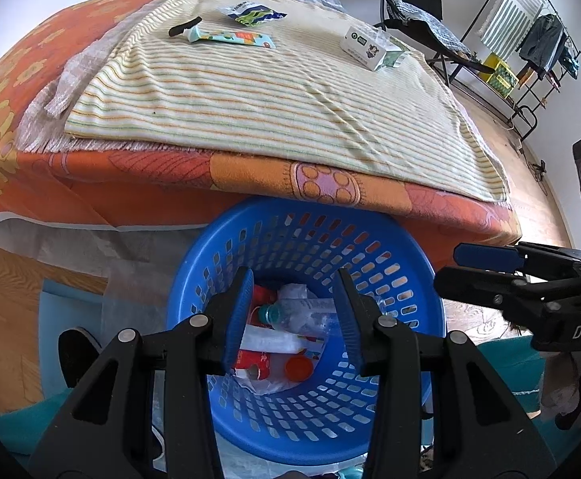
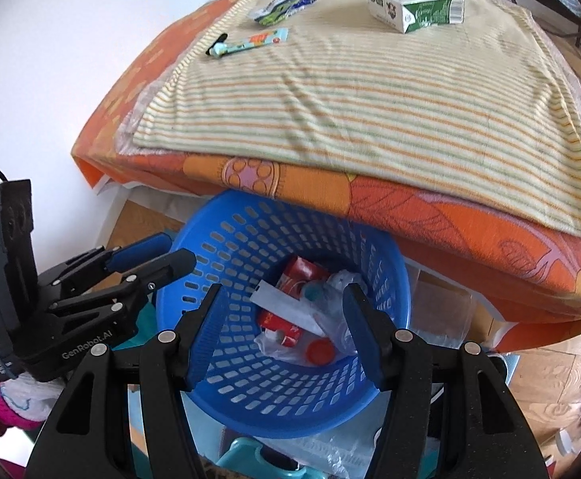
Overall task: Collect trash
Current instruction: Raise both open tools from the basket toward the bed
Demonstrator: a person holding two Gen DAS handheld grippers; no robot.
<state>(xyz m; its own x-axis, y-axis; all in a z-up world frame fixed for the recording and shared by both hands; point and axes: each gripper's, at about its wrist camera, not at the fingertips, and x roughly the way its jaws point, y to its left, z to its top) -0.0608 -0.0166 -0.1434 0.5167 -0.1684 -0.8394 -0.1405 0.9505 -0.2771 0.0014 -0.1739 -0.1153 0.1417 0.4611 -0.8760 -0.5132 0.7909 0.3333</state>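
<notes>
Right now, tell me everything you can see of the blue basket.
The basket is round, blue, plastic by the look, its wall pierced all over with small slots. It sits low on the floor against the foot of the bed, whose orange cover overhangs its far rim. It tilts toward the cameras, mouth open. Inside lie a clear bottle, an orange cap, red packaging and crumpled plastic. Both open tongs hover over it, touching nothing.
</notes>
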